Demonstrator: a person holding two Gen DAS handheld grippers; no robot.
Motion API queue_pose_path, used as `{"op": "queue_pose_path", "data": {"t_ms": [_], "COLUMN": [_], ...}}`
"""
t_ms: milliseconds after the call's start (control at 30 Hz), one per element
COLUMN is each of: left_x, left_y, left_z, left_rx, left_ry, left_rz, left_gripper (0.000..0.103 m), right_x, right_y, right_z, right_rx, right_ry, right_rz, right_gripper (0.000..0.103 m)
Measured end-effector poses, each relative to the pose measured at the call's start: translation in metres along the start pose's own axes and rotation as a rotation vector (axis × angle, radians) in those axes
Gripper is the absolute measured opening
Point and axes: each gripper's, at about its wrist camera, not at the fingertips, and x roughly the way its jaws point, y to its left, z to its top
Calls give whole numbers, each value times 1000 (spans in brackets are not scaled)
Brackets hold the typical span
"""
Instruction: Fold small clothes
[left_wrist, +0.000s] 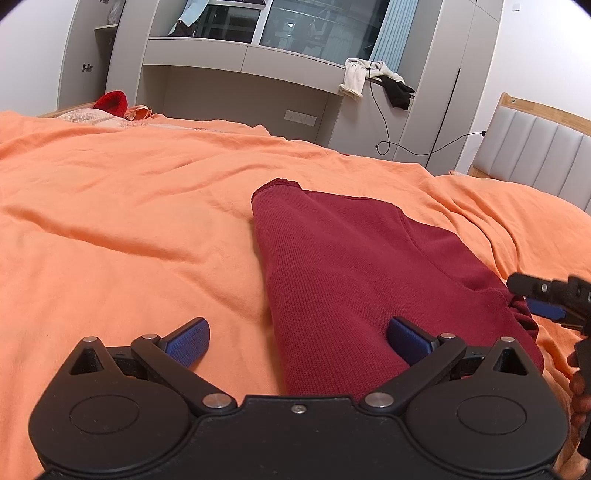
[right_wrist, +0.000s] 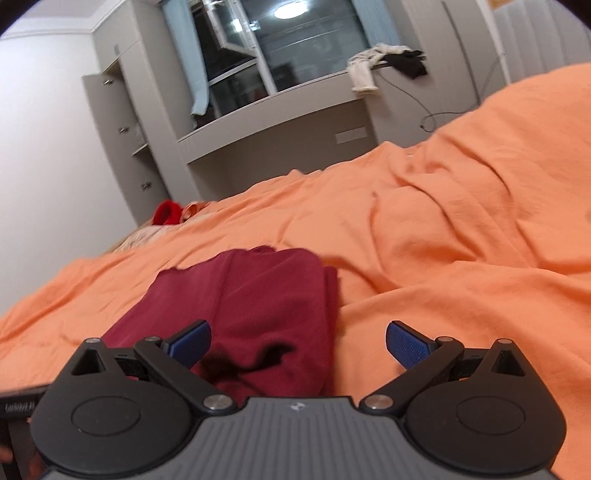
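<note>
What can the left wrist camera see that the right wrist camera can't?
Only the left wrist view shows the padded headboard and the other gripper, the right gripper, poking in beside the red garment.

Only the right wrist view shows the ceiling light reflected in the window and a dark cord lying on the garment.

Both show the garment on the orange bedsheet, the red hat far away, clothes on the ledge, and an open gripper: the left gripper in its own view.
</note>
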Motion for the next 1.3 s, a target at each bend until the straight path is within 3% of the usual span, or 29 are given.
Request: {"op": "queue_pose_path", "data": {"t_ms": [233,467,733,1000,1300], "left_x": [0,0,0,0,0], "left_y": [1,1,0,0,0], "left_z": [0,-1,-1,-2,-2], "left_rx": [5,11,12,13,13], "left_ry": [-1,-3,-4,-5,-5], "left_rz": [-2,-3,-2,-2,-1], "left_gripper": [103,103,103,103,103], "right_x": [17,33,41,47,49], "right_y": [-12,-17,-29,-20,-19], "right_z": [1,1,-3,-5,-10], "right_rx": [119,221,333,271,259], "right_ry": [40,57,60,65,80], "right_rz": [7,102,146,58,57], "right_gripper": [103,103,102,81,55]}}
